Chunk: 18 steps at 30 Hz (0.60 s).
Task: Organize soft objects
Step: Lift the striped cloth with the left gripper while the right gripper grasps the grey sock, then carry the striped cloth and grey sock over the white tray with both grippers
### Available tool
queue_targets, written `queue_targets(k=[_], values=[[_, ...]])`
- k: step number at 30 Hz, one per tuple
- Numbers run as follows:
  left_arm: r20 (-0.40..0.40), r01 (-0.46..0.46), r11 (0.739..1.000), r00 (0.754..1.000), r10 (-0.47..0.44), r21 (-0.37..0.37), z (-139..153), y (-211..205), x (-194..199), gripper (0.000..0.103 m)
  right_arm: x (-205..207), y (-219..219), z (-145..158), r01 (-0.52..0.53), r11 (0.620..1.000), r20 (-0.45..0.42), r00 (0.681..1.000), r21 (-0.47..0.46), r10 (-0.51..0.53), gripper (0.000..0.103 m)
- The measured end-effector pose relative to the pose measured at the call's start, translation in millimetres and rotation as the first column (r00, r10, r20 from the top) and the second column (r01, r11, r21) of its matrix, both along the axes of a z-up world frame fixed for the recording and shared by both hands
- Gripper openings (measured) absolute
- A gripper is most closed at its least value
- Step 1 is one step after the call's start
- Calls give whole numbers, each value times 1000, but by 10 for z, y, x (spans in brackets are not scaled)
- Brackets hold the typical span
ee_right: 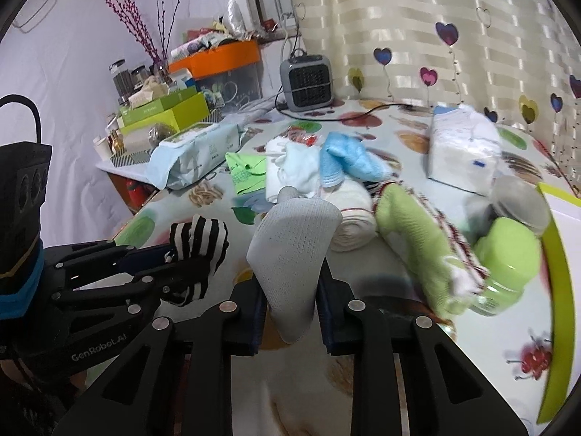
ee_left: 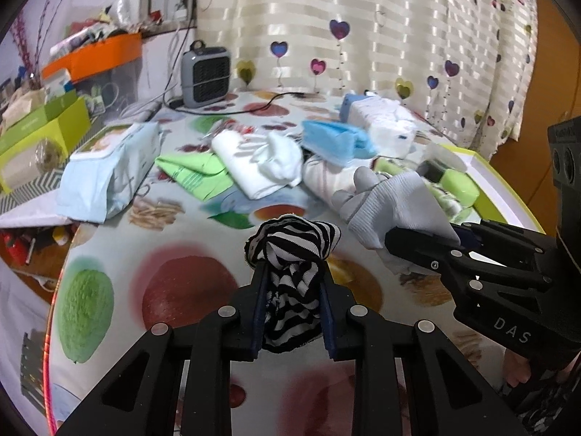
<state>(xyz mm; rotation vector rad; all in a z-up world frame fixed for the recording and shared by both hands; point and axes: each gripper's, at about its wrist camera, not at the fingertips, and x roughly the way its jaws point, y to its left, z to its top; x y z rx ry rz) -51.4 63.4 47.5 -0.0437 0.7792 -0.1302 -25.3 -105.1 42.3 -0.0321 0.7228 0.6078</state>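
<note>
My left gripper [ee_left: 292, 272] is shut on a black-and-white striped sock [ee_left: 294, 250], bunched between its pads and lifted off the fruit-print table [ee_left: 181, 290]. To its right, my right gripper [ee_left: 428, 239] is shut on a pale grey sock [ee_left: 392, 200]. In the right wrist view the right gripper [ee_right: 290, 279] pinches that grey sock [ee_right: 294, 243], with the left gripper [ee_right: 174, 258] and the striped sock [ee_right: 199, 239] at its left. Beyond lie a blue towel [ee_right: 348, 163], a white rolled cloth [ee_right: 356, 218], white cloths [ee_right: 290, 170] and green cloths [ee_right: 417, 247].
A tissue pack [ee_right: 464, 149], a wet-wipe pack [ee_right: 196, 152] and a grey heater [ee_right: 307, 81] with its cable stand farther back. A lime-rimmed white tray [ee_right: 559, 254] sits at the right, a green bottle [ee_right: 508, 254] beside it. Boxes crowd the left shelf [ee_right: 163, 109].
</note>
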Motion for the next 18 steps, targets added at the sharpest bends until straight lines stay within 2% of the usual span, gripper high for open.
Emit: queue_targets(k=[18], values=[[72,143,989,987,-145,36,348,-725,8,24,-236,-808,305,145,986,82,985,87,-152,24]])
